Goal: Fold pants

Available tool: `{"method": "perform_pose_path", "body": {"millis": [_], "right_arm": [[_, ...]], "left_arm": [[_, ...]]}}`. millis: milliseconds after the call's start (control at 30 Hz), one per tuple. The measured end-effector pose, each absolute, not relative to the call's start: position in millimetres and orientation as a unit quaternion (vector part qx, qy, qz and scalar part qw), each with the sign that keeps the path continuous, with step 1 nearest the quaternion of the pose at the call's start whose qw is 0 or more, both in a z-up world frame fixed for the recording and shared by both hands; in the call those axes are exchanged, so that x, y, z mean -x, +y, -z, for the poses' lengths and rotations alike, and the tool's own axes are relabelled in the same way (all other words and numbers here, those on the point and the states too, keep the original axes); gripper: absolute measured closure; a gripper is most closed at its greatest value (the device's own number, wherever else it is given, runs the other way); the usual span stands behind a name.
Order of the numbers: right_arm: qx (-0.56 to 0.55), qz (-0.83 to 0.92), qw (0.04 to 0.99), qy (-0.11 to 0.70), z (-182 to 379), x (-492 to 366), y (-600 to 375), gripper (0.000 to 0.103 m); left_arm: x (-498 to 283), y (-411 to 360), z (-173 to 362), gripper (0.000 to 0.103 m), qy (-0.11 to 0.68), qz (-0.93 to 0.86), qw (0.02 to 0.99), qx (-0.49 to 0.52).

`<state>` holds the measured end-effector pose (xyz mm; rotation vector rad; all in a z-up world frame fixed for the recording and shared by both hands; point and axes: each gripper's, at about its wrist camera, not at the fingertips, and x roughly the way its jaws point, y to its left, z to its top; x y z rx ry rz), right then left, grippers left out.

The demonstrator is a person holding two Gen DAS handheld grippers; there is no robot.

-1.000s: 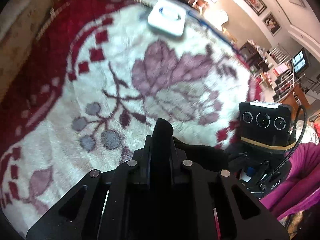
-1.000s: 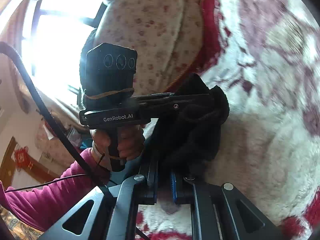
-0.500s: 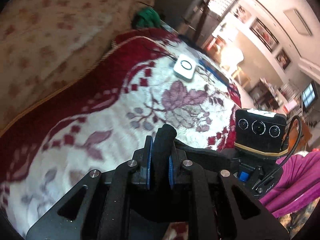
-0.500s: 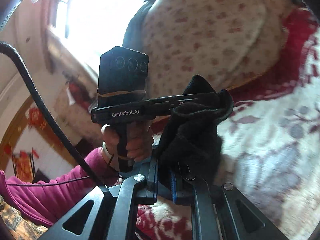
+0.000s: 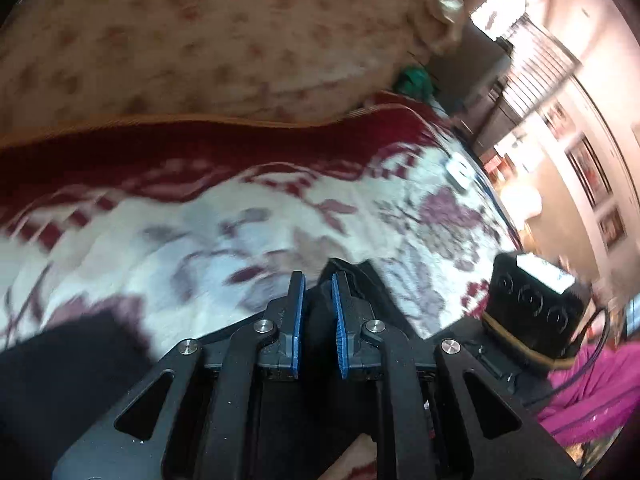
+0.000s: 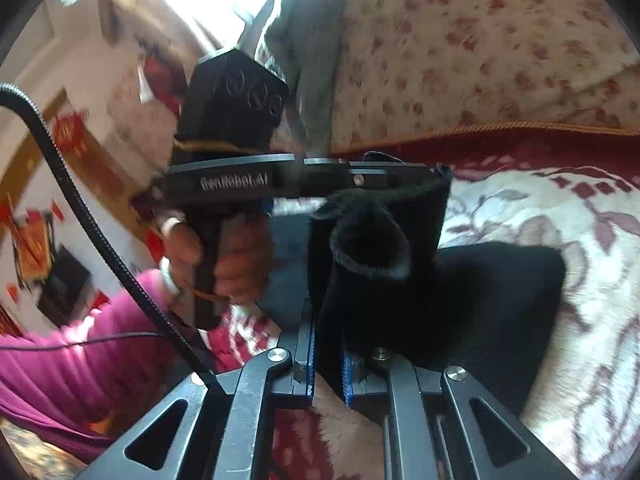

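Observation:
The black pants [image 6: 460, 288] lie bunched on a white and maroon floral blanket [image 6: 560, 216]. My right gripper [image 6: 328, 344] is shut on a fold of the black pants, which rises between its blue pads. My left gripper [image 5: 318, 284] has its blue pads slightly apart with black pants fabric [image 5: 320, 320] still sitting between them; the grip looks loosened. More black fabric [image 5: 72, 360] lies at the lower left of the left wrist view. Each gripper shows in the other's view, close side by side.
A beige floral cushion [image 5: 200, 40] rises behind the blanket's maroon border. A white box [image 5: 460, 170] lies far off on the blanket. The person's magenta sleeve [image 6: 80, 360] is at the left. Furniture and framed pictures [image 5: 592, 176] stand at the right.
Both grippers have swung over and down toward the blanket with the pants. The left jaws have parted slightly; the right jaws stay closed on the fabric.

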<state>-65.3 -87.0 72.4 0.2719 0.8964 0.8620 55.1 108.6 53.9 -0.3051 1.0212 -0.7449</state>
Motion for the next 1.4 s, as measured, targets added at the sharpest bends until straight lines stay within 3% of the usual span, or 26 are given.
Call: {"method": "perform_pose_path", "body": {"millis": [100, 167, 233, 600, 900, 1067, 1400], "right_arm": [[-0.132, -0.400, 0.798, 0.431, -62.4, 60.9, -71.1, 0.081], [-0.139, -0.423, 0.787, 0.427, -62.0, 62.5, -62.0, 0.060], [-0.135, -0.445, 0.773, 0.432, -59.7, 65.9, -50.7, 0.056], [-0.184, -0.414, 0.785, 0.422, -84.8, 66.2, -88.8, 0.056], [-0.150, -0.270, 0.844, 0.438, -74.8, 52.9, -141.7, 0.056], [-0.033, -0.206, 0.870, 0.447, -60.3, 51.8, -129.1, 0.056], [-0.048, -0.251, 0.862, 0.437, -98.1, 48.4, -115.6, 0.056]], "left_arm": [[-49.9, 141.5, -52.4, 0.090, 0.469, 0.304, 0.812, 0.169], [-43.2, 161.4, -53.4, 0.090, 0.465, 0.280, 0.820, 0.179], [-35.9, 174.0, -54.7, 0.090, 0.463, 0.267, 0.824, 0.185], [10.7, 163.1, -76.2, 0.090, 0.453, 0.267, 0.833, 0.169], [9.5, 113.8, -45.9, 0.090, 0.483, 0.230, 0.827, 0.171], [1.6, 120.9, -17.3, 0.091, 0.495, 0.181, 0.829, 0.188], [26.7, 150.9, -43.1, 0.090, 0.466, 0.140, 0.848, 0.210]]}}
